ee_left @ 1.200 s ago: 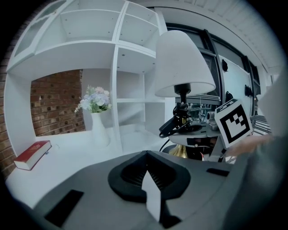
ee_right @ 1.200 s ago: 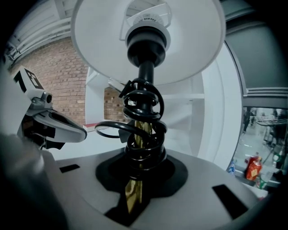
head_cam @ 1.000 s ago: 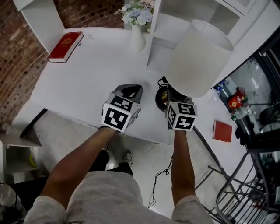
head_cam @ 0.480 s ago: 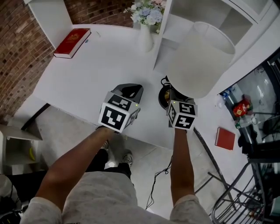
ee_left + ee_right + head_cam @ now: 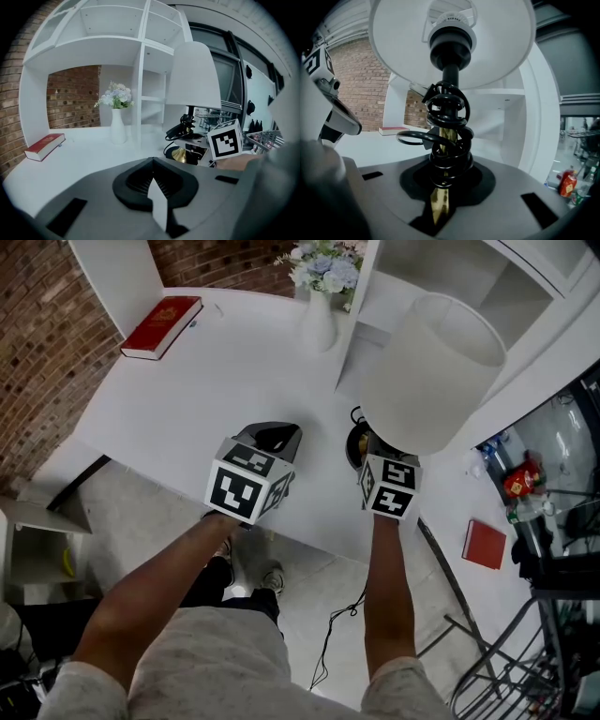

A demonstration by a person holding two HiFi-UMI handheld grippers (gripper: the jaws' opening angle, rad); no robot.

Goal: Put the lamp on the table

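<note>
Brass-stemmed lamp point(image 5: 427, 371) wears coiled black cord point(image 5: 449, 166)

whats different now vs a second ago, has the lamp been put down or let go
Very little. The right gripper, clamped on the stem of the lamp throughout, has carried it slightly toward the vase over the table. The left gripper, shut and empty, drifted alongside. Nothing was taken or released. The red book and vase have not moved; the head camera itself shifted.
</note>
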